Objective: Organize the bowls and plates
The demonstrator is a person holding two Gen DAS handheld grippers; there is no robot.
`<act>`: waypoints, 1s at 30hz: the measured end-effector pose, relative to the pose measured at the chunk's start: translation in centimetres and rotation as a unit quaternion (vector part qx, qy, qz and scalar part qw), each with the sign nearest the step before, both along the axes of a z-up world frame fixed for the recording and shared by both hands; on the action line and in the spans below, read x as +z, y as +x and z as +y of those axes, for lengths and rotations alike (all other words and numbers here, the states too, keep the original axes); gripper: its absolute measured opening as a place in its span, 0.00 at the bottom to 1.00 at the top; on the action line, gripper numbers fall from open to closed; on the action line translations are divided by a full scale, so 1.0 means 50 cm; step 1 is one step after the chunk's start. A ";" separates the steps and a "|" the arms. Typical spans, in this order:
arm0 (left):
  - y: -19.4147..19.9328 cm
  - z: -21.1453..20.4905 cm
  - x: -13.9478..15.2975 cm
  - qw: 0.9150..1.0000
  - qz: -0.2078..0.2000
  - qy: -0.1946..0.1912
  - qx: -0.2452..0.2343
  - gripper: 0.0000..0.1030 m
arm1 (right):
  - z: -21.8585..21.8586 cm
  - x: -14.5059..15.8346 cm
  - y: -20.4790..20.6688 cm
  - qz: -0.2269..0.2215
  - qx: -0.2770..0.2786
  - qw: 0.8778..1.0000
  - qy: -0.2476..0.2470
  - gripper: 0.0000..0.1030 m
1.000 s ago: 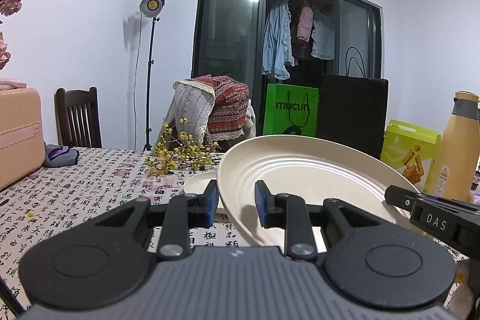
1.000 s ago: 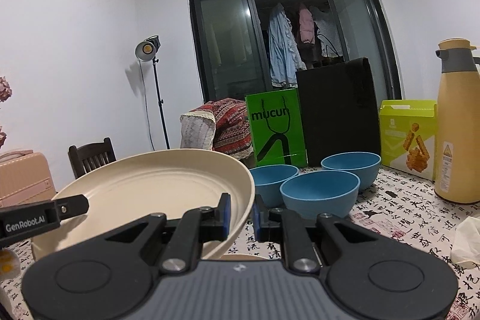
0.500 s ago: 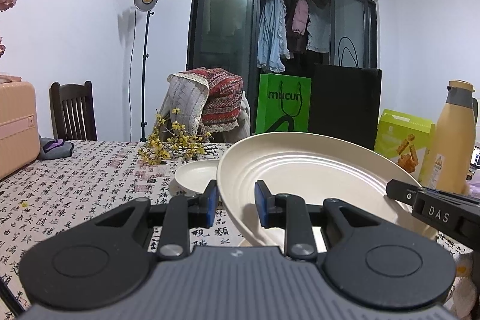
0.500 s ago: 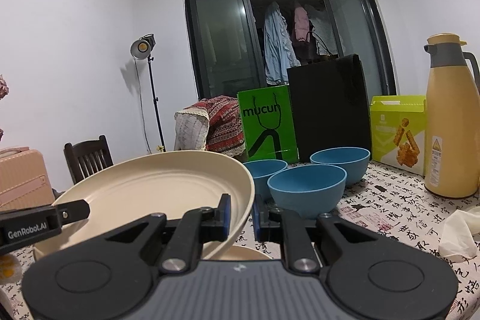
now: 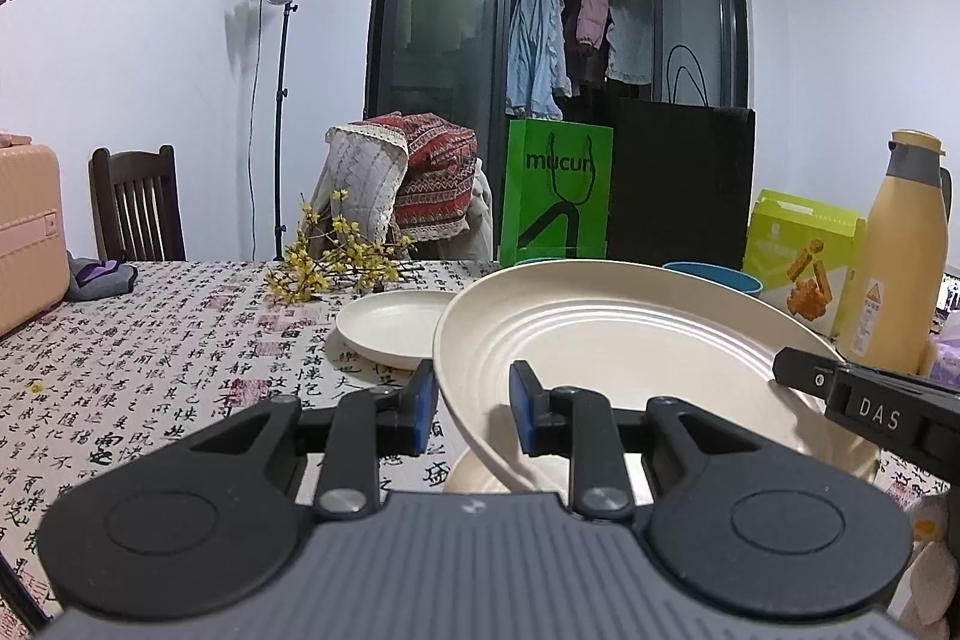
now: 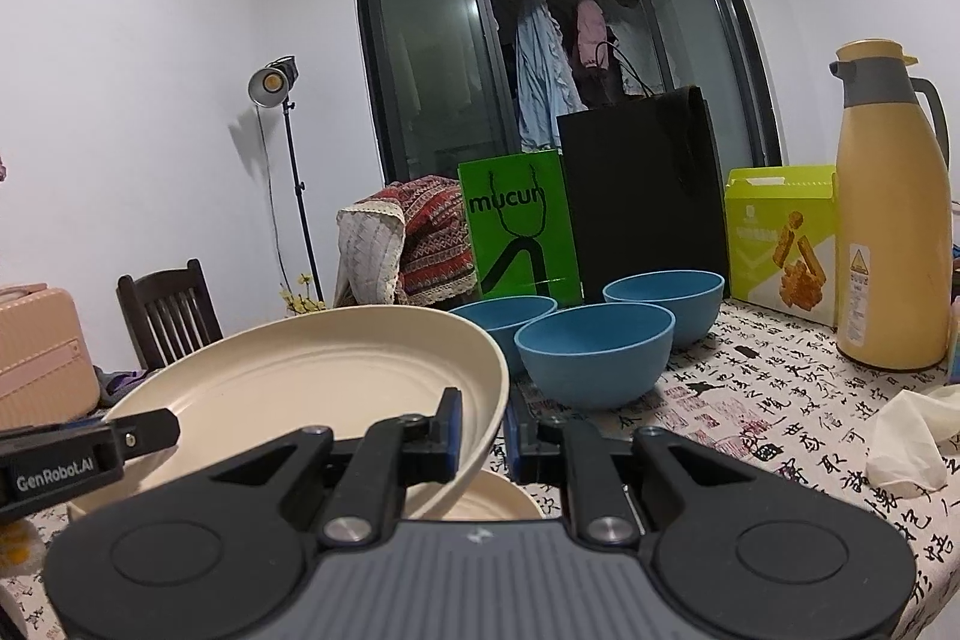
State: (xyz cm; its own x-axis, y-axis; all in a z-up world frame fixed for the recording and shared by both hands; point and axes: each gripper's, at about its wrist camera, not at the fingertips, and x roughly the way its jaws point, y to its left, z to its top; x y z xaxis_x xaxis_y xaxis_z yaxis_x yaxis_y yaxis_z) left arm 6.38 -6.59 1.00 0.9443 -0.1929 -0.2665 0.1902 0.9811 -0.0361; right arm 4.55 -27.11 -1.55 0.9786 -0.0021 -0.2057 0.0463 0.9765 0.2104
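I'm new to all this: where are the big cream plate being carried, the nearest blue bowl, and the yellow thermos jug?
big cream plate [image 6: 312, 370], right wrist view, inner base.
nearest blue bowl [image 6: 591, 370], right wrist view, outer wall.
yellow thermos jug [image 6: 894, 232], right wrist view, body.

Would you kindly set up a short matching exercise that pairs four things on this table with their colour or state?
Things:
1. large cream plate
2. three bowls
3. thermos jug
4. small cream plate

States:
A. blue, grouped near the green bag
B. lying flat on the tablecloth beside yellow flowers
C. gripped at opposite rims by both grippers, off the table
D. yellow with a grey collar, standing upright

Pairs: 1-C, 2-A, 3-D, 4-B
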 end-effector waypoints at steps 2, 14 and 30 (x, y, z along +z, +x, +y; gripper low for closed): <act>0.000 -0.003 -0.005 1.000 0.002 0.002 -0.001 0.25 | -0.002 -0.004 0.000 0.001 -0.001 1.000 0.000 0.14; 0.006 -0.011 -0.029 1.000 0.015 0.011 -0.003 0.25 | -0.010 -0.031 0.005 0.016 -0.004 1.000 0.002 0.14; 0.012 -0.018 -0.063 0.999 0.036 0.021 -0.004 0.25 | -0.010 -0.063 0.012 0.036 -0.006 0.999 0.002 0.14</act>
State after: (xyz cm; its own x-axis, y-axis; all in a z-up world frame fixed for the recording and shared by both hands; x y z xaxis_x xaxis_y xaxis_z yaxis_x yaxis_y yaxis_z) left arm 7.00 -7.50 -2.13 0.9211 -0.1881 -0.3408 0.1969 0.9804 -0.0091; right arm 5.16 -27.59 -4.71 0.9612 -0.0121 -0.2757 0.0724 0.9751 0.2094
